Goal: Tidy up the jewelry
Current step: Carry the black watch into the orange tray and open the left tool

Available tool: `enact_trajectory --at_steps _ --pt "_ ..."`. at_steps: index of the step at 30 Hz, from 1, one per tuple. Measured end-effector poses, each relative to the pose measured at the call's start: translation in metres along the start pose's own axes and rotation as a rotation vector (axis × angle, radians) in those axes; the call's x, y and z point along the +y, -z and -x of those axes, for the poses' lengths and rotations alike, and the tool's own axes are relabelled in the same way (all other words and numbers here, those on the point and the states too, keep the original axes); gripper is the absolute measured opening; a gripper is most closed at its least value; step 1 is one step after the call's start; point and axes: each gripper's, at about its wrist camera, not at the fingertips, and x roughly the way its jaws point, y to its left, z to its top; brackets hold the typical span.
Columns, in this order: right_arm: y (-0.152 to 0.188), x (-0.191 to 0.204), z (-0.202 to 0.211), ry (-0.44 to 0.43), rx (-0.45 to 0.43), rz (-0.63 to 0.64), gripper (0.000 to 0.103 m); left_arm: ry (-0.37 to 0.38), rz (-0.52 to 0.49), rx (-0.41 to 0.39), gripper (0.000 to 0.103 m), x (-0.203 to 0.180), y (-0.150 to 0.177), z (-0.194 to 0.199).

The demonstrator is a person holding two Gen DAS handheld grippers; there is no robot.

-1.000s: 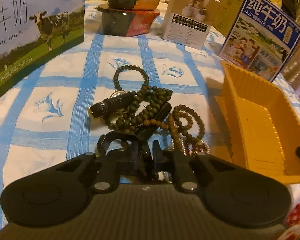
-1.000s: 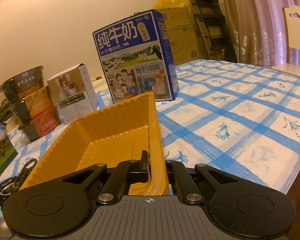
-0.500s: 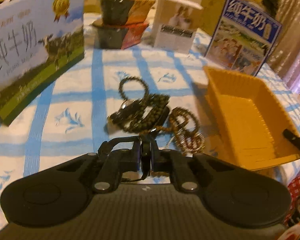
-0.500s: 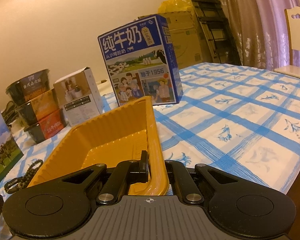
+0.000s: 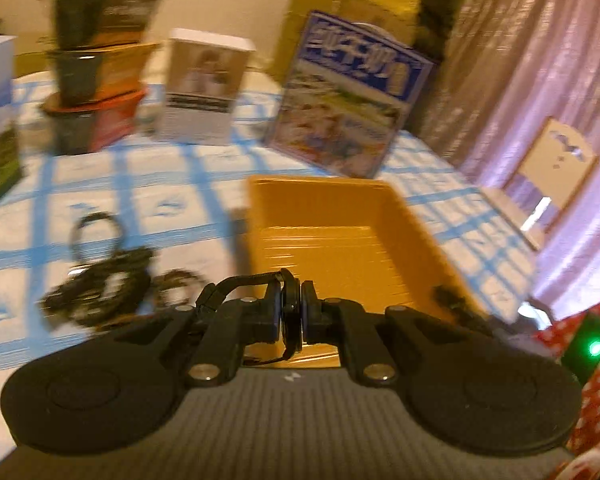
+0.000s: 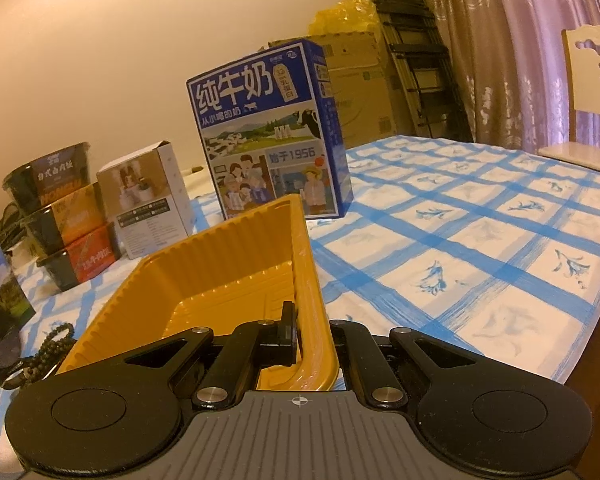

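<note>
Behind your orange ribbed plastic tray (image 6: pixel 236 264) stand a blue milk carton (image 6: pixel 268 132), a small white box (image 6: pixel 148 200) and stacked dark noodle bowls (image 6: pixel 60 216) on the blue-checked bench (image 6: pixel 480 240); purple curtains (image 6: pixel 500 40) hang beyond; your left hand-held gripper (image 5: pixel 291 316), clamped on a black round watch (image 5: pixel 290 312), has swung from the dark bead bracelets (image 5: pixel 100 280) over the tray; your right hand-held gripper (image 6: pixel 314 336) stays pinched on the tray's wall.

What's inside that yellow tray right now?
The tray shows only its bare ribbed floor, no jewelry. The right gripper, clamped on the rim, and the left gripper hide its near corner.

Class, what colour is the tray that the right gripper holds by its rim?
Orange-yellow tray; clearest in the right wrist view.
</note>
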Motion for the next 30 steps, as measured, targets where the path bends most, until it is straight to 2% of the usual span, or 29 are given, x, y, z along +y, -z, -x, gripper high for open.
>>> enact_trajectory --at_steps 5,13,17,21,22,24,27,30 --pt "-0.001 0.000 0.001 0.002 -0.004 0.017 0.004 0.080 -0.039 0.039 0.009 -0.029 0.003 -0.031" --pt "0.000 -0.004 0.000 0.009 -0.002 0.014 0.004 0.073 -0.007 0.156 0.009 -0.028 0.026 -0.077" --pt "0.000 -0.001 0.001 0.021 -0.009 0.043 0.004 0.083 -0.015 0.133 0.010 -0.028 0.028 -0.072" --pt "0.001 -0.003 0.001 0.032 -0.013 0.048 0.004 0.082 -0.004 0.088 0.024 -0.021 0.024 -0.052" --pt "0.001 -0.003 0.001 0.036 -0.016 0.052 0.004 0.074 0.000 0.076 0.028 -0.018 0.024 -0.045" --pt "0.000 -0.004 0.002 0.041 -0.019 0.057 0.004 0.029 0.004 0.044 0.041 -0.007 0.025 -0.031" --pt "0.000 -0.007 0.002 0.050 -0.020 0.054 0.004 -0.072 -0.009 0.015 0.044 0.014 0.032 -0.014" --pt "0.000 -0.008 0.002 0.054 -0.020 0.052 0.004 -0.166 -0.021 0.032 0.045 0.033 0.042 -0.011"
